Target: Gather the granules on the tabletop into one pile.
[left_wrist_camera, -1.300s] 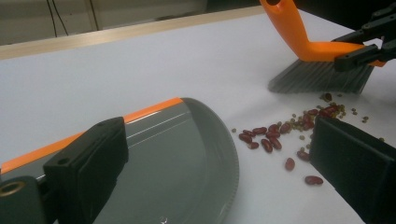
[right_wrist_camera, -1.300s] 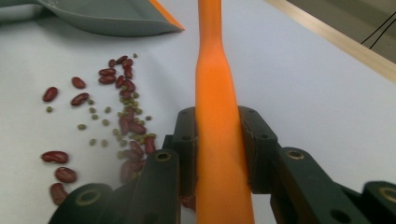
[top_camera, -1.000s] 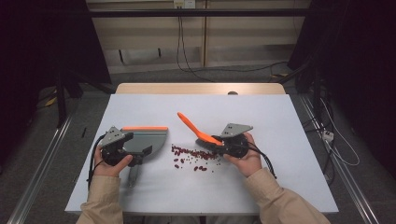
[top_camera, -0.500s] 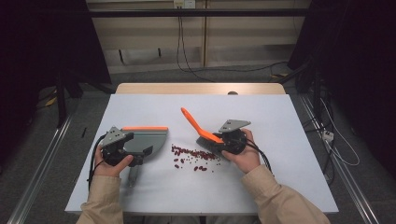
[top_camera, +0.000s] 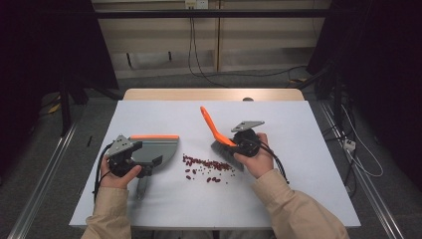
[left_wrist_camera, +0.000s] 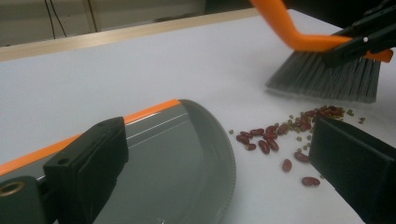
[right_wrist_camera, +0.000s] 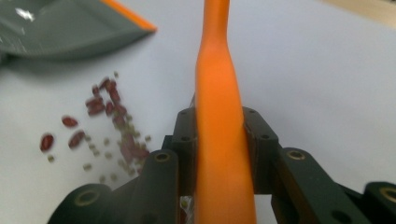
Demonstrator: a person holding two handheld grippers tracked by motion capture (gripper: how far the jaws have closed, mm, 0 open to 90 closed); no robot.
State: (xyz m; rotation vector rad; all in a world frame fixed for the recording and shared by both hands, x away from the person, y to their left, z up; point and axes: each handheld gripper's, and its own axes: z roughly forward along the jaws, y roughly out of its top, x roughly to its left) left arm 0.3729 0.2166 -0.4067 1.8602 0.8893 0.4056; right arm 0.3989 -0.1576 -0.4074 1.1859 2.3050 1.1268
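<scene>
A grey dustpan point(top_camera: 154, 148) with an orange edge lies at the table's left. My left gripper point(top_camera: 151, 167) is over its near end. In the left gripper view the jaws point(left_wrist_camera: 219, 130) stand wide, the dustpan point(left_wrist_camera: 177, 158) below and between them. Whether the pads press on it is hidden. Red beans point(top_camera: 206, 167) lie scattered between the pan and an orange-handled brush point(top_camera: 213, 125). My right gripper point(top_camera: 235, 145) is shut on the brush handle point(right_wrist_camera: 219, 93), its jaws having just closed further. The grey bristles point(left_wrist_camera: 322, 77) touch the table just behind the beans point(left_wrist_camera: 271, 137).
The white table point(top_camera: 298, 189) has bare surface to the right of the brush and along the far side. A wooden strip point(top_camera: 214, 94) borders its far edge. Metal rails point(top_camera: 40, 194) and cables run on the floor at both sides.
The brush handle has swung more upright and a little to the right, and the right hand shifted slightly. The left hand, the dustpan and the beans stayed where they were.
</scene>
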